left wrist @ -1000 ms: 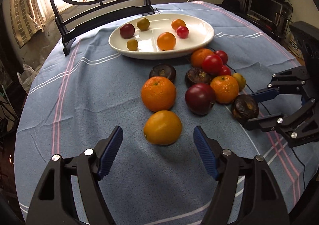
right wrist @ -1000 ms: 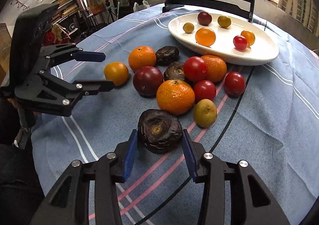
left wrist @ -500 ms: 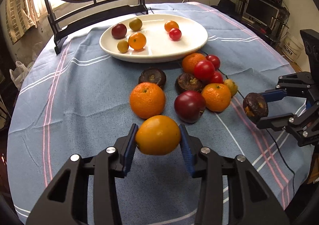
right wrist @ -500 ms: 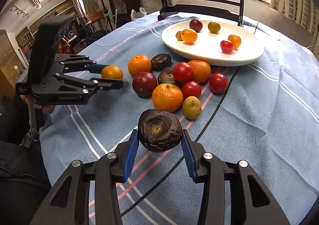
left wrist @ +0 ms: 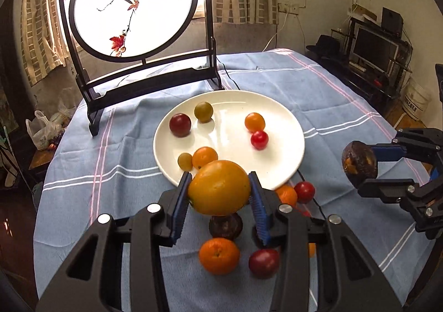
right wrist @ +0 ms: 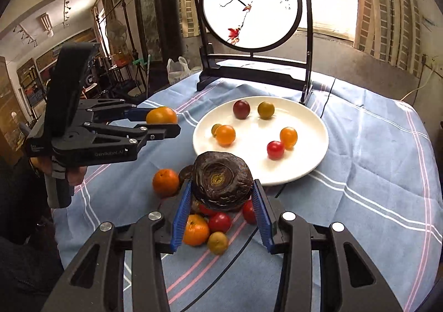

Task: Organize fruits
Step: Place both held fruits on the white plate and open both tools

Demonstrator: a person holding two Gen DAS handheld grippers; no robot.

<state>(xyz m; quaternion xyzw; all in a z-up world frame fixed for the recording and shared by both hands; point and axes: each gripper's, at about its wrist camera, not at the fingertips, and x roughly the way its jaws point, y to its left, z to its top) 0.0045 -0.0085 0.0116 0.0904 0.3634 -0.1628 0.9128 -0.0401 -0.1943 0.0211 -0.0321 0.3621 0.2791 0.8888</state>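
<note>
My left gripper (left wrist: pixel 220 197) is shut on a yellow-orange fruit (left wrist: pixel 219 187) and holds it high above the table, near the front rim of the white plate (left wrist: pixel 288 118). My right gripper (right wrist: pixel 223 195) is shut on a dark wrinkled fruit (right wrist: pixel 221 180), also lifted, in front of the plate (right wrist: pixel 313 118). The plate holds several small fruits. Loose oranges, red tomatoes and dark fruits lie on the blue cloth below both grippers. Each gripper shows in the other's view: the right one (left wrist: pixel 362 168), the left one (right wrist: pixel 163 121).
A black-framed round bird screen (left wrist: pixel 133 5) stands behind the plate at the table's far edge. The blue striped tablecloth (left wrist: pixel 346 96) covers the round table. A thin black cable (right wrist: pixel 326 96) runs across the cloth. Room furniture surrounds the table.
Both grippers have risen and moved forward toward the plate, each carrying its fruit. One second ago the left gripper was open around its fruit on the table.
</note>
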